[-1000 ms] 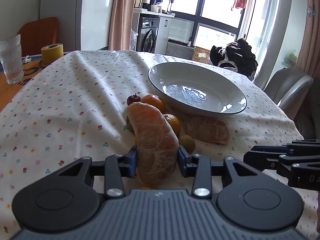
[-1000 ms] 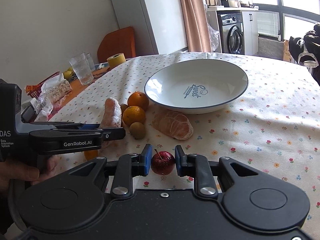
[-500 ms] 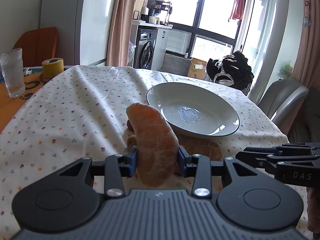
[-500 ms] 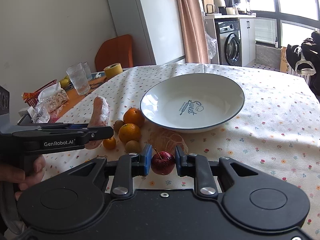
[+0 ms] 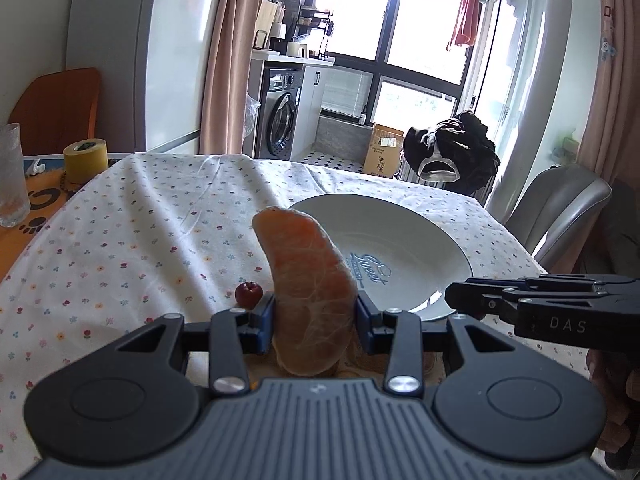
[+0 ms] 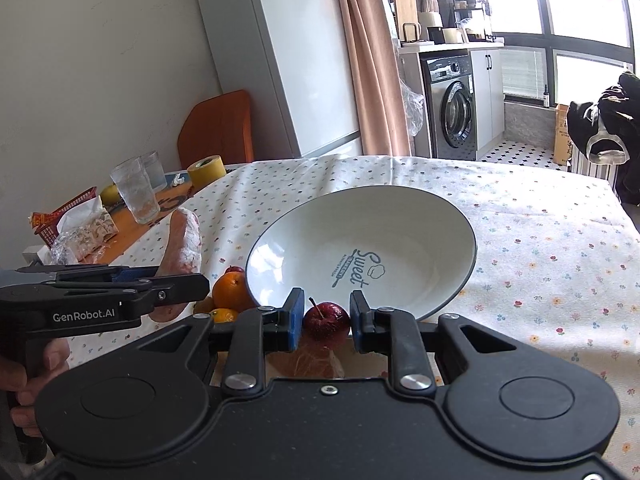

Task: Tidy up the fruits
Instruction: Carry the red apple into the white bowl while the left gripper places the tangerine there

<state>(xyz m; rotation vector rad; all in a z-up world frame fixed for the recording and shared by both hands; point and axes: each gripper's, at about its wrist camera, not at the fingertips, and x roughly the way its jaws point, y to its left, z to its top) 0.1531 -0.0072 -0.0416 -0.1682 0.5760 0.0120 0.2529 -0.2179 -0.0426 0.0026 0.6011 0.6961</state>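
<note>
The left tool (image 5: pixel 315 320) grips a large peeled orange citrus segment (image 5: pixel 310 292) above the flowered tabletop (image 5: pixel 132 240). Ahead sits the white dark-rimmed plate (image 6: pixel 436 248). The right tool (image 6: pixel 323 322) clamps a small dark-red apple (image 6: pixel 326 320) near the plate's edge.

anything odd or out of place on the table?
Nothing spilled or broken. One oddity: the white plate with dark rim is empty while small oranges sit loose on the floral tablecloth beside it. The peeled citrus segment and small red apple are gripped.

White plate (image 6: pixel 420 240), flower-dotted tablecloth (image 6: pixel 540 248), dark red fruit (image 6: pixel 326 320)
</note>
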